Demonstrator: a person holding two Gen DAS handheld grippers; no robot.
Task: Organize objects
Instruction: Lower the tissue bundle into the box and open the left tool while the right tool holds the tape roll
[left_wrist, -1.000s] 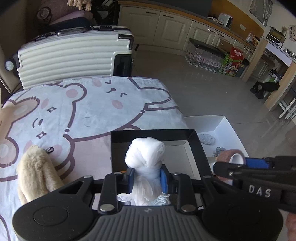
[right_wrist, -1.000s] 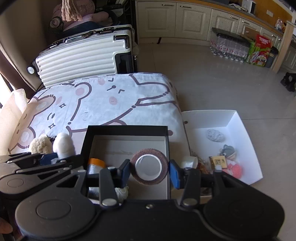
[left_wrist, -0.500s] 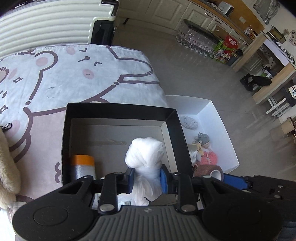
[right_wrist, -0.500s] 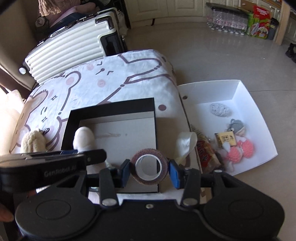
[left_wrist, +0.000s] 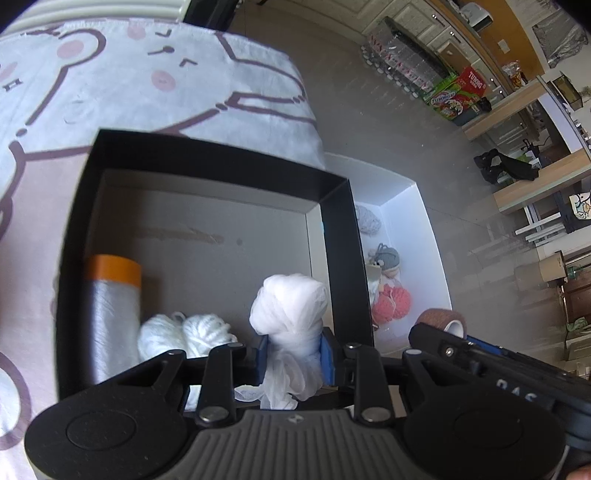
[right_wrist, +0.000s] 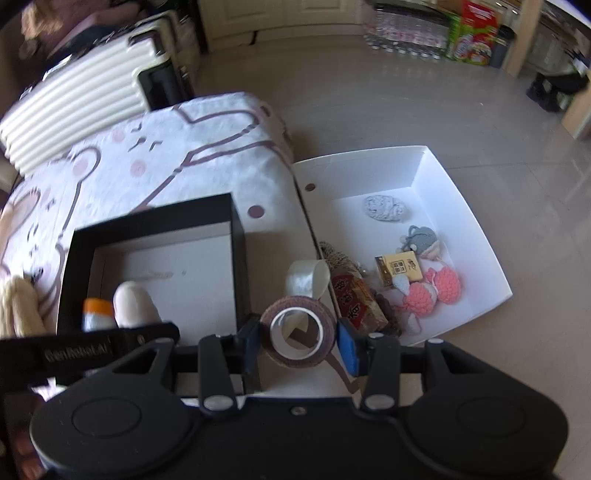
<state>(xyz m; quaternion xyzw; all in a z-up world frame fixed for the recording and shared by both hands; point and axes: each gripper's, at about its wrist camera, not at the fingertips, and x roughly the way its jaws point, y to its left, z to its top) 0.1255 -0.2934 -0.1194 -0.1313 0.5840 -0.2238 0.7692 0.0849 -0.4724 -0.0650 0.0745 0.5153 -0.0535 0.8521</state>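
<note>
My left gripper (left_wrist: 295, 356) is shut on a white gauze bundle (left_wrist: 290, 314) and holds it over the near right corner of the black box (left_wrist: 341, 258). In the box lie a grey roll with an orange end (left_wrist: 112, 306) and white yarn balls (left_wrist: 184, 334). My right gripper (right_wrist: 297, 341) is shut on a brown tape roll (right_wrist: 297, 338), held above the gap between the black box (right_wrist: 236, 240) and the white box (right_wrist: 461, 206). The tape roll also shows in the left wrist view (left_wrist: 441, 321).
The black box sits on a bear-print sheet (right_wrist: 166, 162). The white box on the floor holds pink knitted balls (right_wrist: 436, 291), a grey knitted toy (right_wrist: 423, 238), a yellow card (right_wrist: 400, 267) and a clear tape roll (right_wrist: 306, 278). A cream suitcase (right_wrist: 85, 85) stands behind.
Both grippers have moved forward and down toward the boxes with their loads. The left now hangs low over the black box; the right has shifted right toward the white box.
</note>
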